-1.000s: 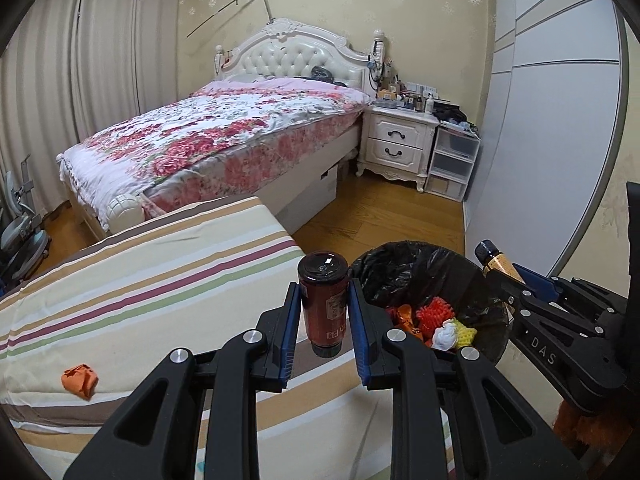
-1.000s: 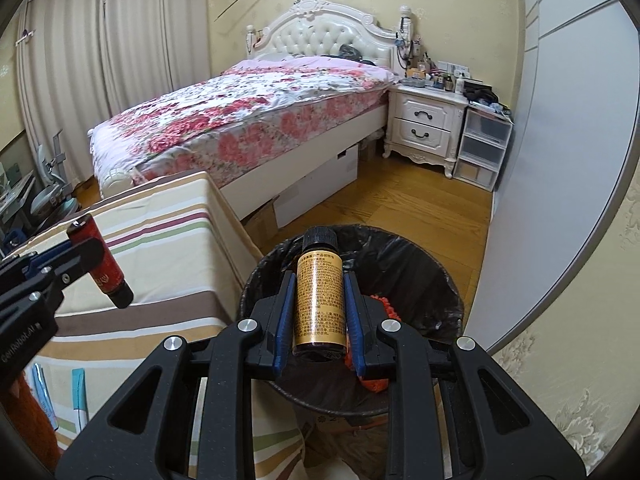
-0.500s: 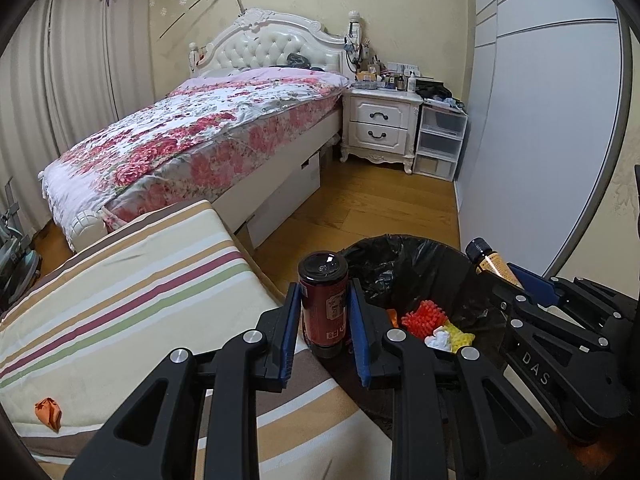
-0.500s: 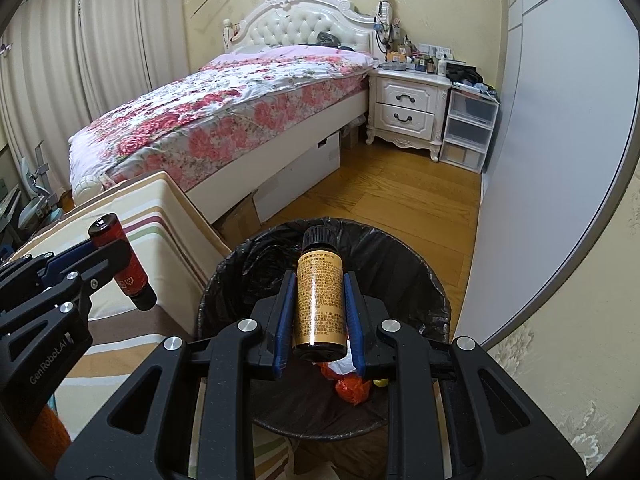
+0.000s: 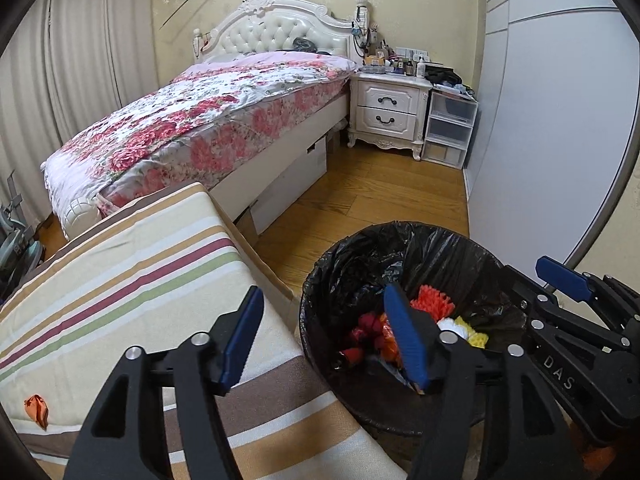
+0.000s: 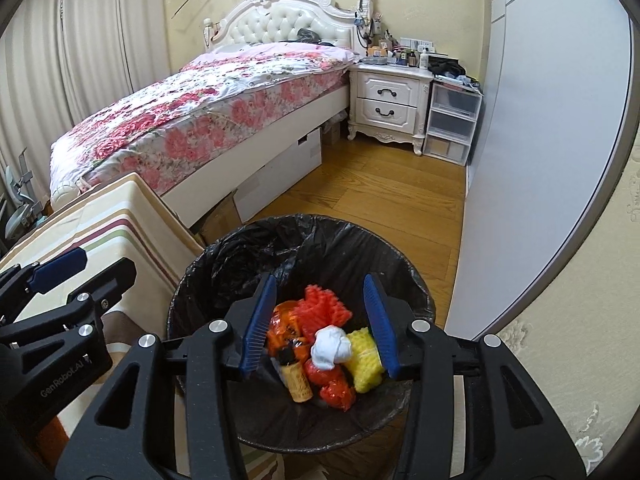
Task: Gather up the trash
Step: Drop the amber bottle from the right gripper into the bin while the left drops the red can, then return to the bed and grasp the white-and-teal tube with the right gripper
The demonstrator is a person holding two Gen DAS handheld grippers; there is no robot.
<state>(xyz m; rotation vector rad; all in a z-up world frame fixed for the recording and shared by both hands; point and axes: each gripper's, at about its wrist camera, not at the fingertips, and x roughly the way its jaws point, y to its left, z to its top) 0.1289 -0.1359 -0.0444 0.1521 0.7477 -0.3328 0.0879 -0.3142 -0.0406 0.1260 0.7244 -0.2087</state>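
The trash bin sits directly under the right gripper, with a bottle lying in it among crumpled scraps. The left gripper straddles the bin's rim, the striped table to its left. Ahead of both lie the bed and, right of it, a nightstand.
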